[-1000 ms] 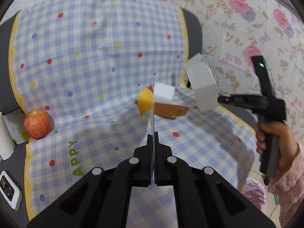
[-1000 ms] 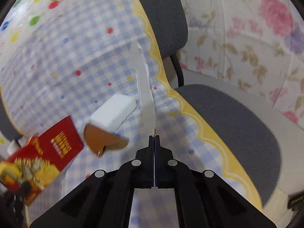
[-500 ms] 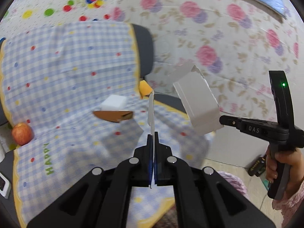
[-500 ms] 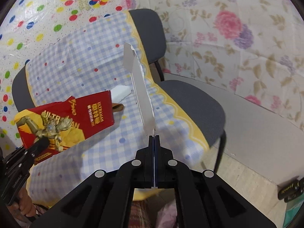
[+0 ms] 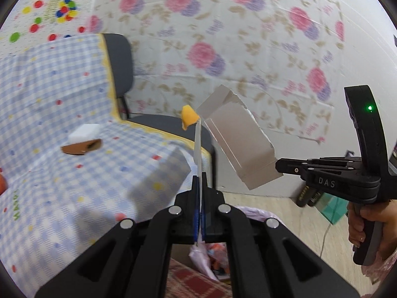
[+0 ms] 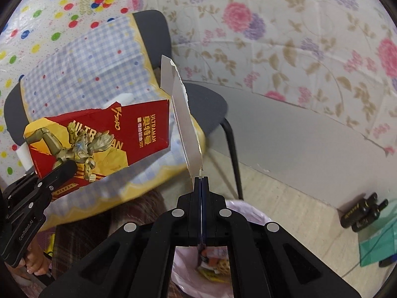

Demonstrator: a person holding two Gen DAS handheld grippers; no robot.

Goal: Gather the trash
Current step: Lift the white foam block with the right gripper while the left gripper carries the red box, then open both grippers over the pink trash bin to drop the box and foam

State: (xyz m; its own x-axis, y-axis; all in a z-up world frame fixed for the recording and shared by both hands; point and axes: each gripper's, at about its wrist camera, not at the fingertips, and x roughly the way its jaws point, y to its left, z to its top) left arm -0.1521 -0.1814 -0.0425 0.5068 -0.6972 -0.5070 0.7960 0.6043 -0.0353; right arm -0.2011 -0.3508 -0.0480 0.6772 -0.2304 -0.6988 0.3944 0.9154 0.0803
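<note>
Both grippers had swung off the chair (image 6: pixel 213 99) toward the bag (image 6: pixel 250 211). The left gripper (image 5: pixel 199 181) stayed clamped on red card (image 6: pixel 104 134), the right gripper (image 6: pixel 201 181) on grey card (image 5: pixel 240 144), both aloft.

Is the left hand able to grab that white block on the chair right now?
Probably not yet: the left tongs are shut on a red cardboard piece, so they'd have to drop it before taking the white block.
</note>
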